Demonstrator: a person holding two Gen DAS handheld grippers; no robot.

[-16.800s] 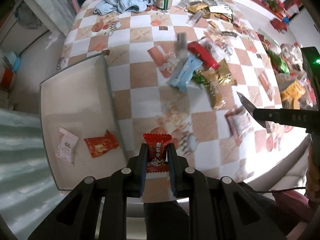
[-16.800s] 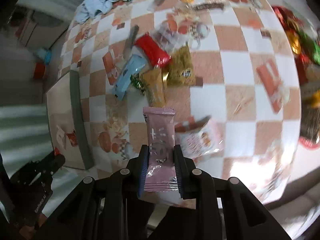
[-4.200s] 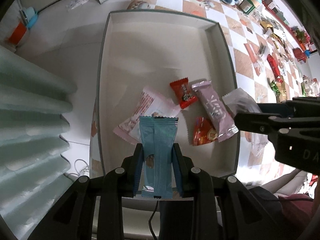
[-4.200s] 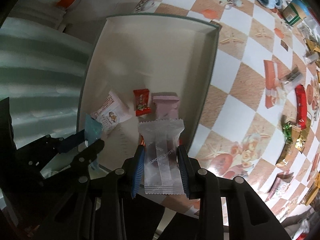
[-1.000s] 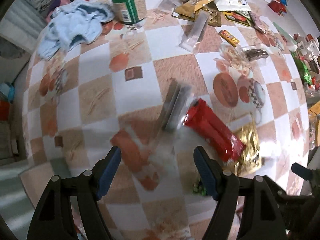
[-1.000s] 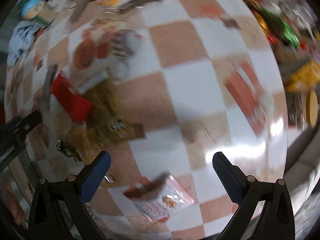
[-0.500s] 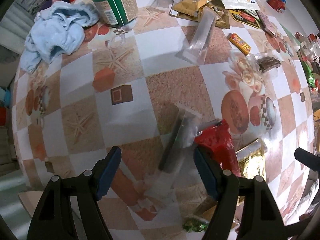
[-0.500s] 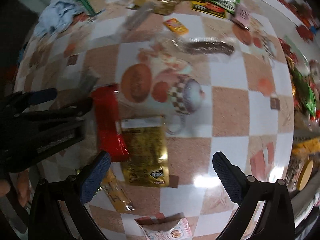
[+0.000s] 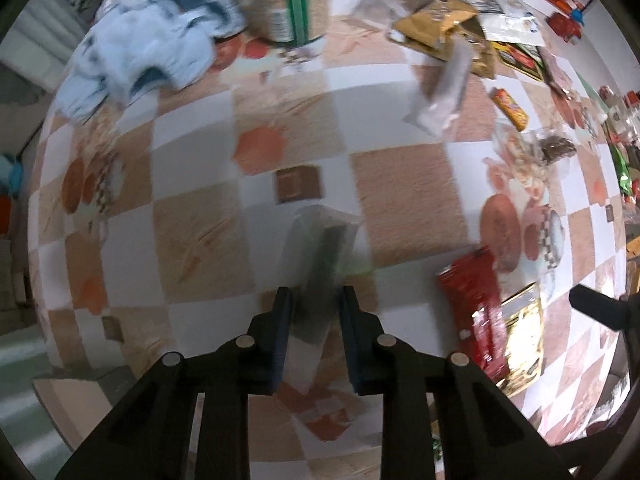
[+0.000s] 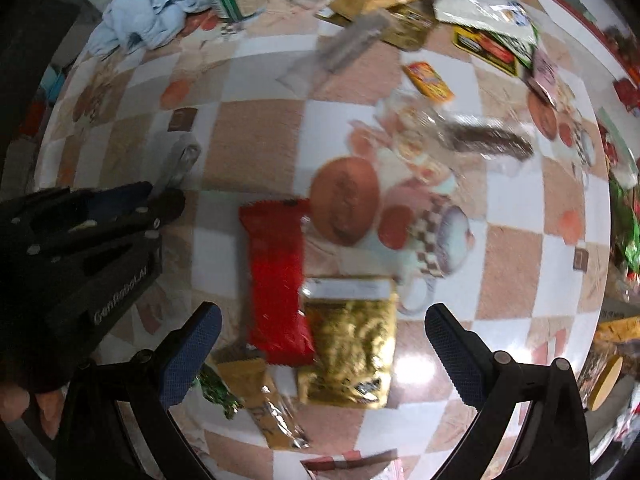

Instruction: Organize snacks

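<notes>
- Here, the left gripper [image 9: 316,304] is closing its jaws around one clear-wrapped dark snack bar [image 9: 320,272], lying lengthwise between them, pointing away.
- The right gripper [image 10: 320,340] is hanging wide open, empty, over one red packet [image 10: 276,280] and one gold packet [image 10: 352,344].

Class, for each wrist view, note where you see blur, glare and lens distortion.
Left wrist view: the clear packet between the closing left gripper is smeared; checks bulge.
Right wrist view: glare beside the gold packet; the open right gripper is sharp, table edges curve.

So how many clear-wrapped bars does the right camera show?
3: grey bar between the jaws of the closing left tool, second bar near the top, dark bar right of centre. More may be hidden.
</notes>
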